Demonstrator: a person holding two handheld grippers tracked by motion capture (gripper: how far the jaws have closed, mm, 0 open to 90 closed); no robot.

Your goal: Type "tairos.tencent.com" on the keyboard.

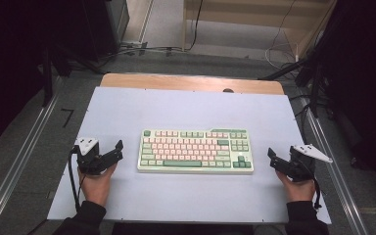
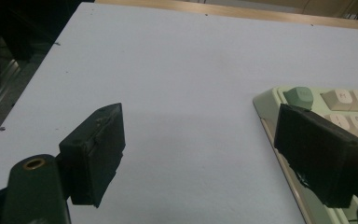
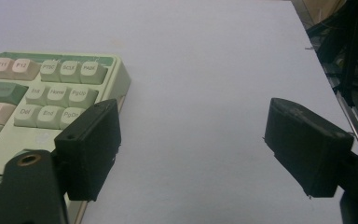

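Observation:
A mint-green keyboard [image 1: 196, 151] with pink and green keys lies in the middle of the white table sheet [image 1: 191, 110]. To its left my left gripper [image 1: 113, 151] rests on the sheet, held by a hand, jaws open and empty. In the left gripper view the left gripper [image 2: 200, 154] has bare sheet between its jaws, and the keyboard's [image 2: 317, 107] left end sits behind the right-hand jaw. My right gripper [image 1: 274, 157] rests right of the keyboard, open and empty. Seen in the right gripper view, the right gripper [image 3: 200, 149] also frames bare sheet, with the keyboard's [image 3: 46, 88] right end behind the left-hand jaw.
The white sheet covers a wooden table whose far edge [image 1: 191, 82] shows beyond it. Metal rails [image 1: 19, 161] run along both sides of the table. Cables [image 1: 142, 49] and dark stands lie on the floor behind, near a wooden shelf [image 1: 254, 19].

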